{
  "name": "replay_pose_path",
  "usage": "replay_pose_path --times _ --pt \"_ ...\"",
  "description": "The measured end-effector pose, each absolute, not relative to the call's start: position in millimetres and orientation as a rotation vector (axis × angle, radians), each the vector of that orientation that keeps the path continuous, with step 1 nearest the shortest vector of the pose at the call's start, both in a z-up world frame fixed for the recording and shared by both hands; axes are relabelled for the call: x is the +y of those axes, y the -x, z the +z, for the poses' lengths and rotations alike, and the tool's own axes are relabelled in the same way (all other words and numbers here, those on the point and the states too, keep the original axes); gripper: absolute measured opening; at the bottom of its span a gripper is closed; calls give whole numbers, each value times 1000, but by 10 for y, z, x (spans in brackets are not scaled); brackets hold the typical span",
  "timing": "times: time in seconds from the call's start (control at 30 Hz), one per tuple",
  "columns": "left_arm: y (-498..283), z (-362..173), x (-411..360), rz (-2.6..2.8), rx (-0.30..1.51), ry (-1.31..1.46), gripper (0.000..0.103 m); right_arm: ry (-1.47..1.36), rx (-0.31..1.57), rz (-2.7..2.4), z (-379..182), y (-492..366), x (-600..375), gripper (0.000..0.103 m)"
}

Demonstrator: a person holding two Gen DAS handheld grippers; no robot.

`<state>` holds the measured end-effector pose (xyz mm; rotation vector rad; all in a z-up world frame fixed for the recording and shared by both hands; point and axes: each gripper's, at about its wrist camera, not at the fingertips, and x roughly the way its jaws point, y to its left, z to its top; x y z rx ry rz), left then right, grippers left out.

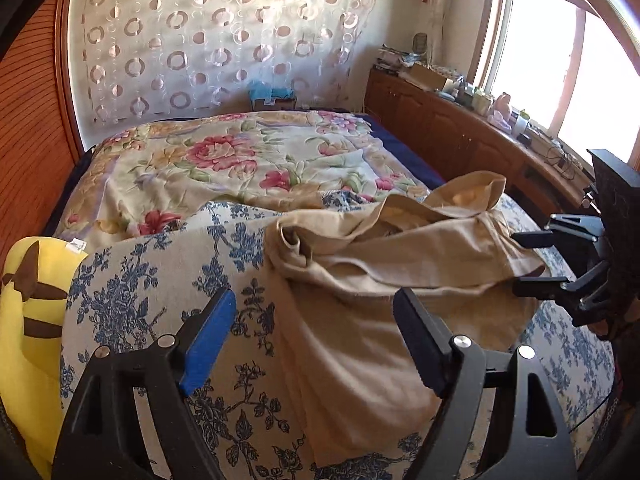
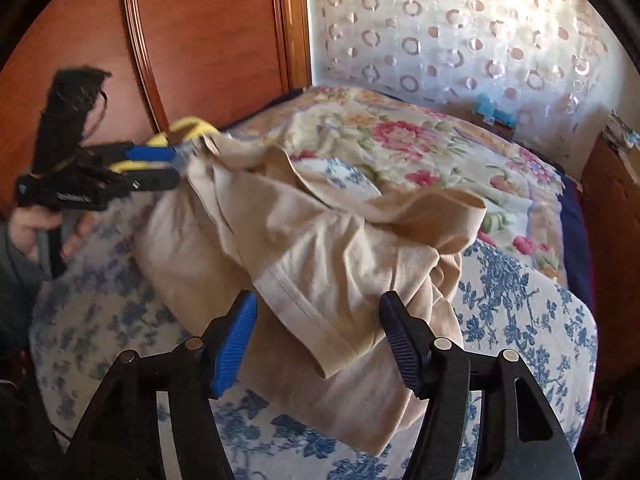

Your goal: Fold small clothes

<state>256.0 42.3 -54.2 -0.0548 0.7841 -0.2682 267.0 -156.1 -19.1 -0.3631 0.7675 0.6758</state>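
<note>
One beige garment [image 1: 360, 276], soft knit, crumpled and partly doubled over itself, hemmed edge showing; lies on the blue-and-white floral cover [image 1: 160, 280] at the near end of the bed. Beyond the garment: cream quilt [image 1: 224, 160] with pink roses. Left of the garment: yellow plush toy [image 1: 28, 300]. Right of the garment: wooden cabinet [image 1: 448, 128] under a bright window. Left gripper [image 1: 312, 312]: jaws spread wide, nothing clamped, garment below. Right gripper [image 2: 318, 320]: jaws apart, garment fold between them, unpinched.
</note>
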Motion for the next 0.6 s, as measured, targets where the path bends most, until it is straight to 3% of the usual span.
replay_pose_path --times 0.07,0.1,0.13,0.23,0.57,0.6 --pt "-2558 -573 427 -268 789 55 82 412 776 661 -244 -2725 -1495 65" --pt "-2562 -585 436 -266 792 57 82 420 772 660 -243 -2753 -1469 47" --pt "-2564 -591 444 -264 794 58 82 414 768 664 -215 -2785 -1471 21" --pt "-2578 -595 461 -253 795 56 82 365 744 688 -33 -2921 -1552 4" --pt "-2862 -666 514 -171 804 -4 82 238 667 508 125 -3636 -1615 5" --pt "-2904 -685 524 -172 810 -6 82 244 677 499 84 -3672 -1562 12"
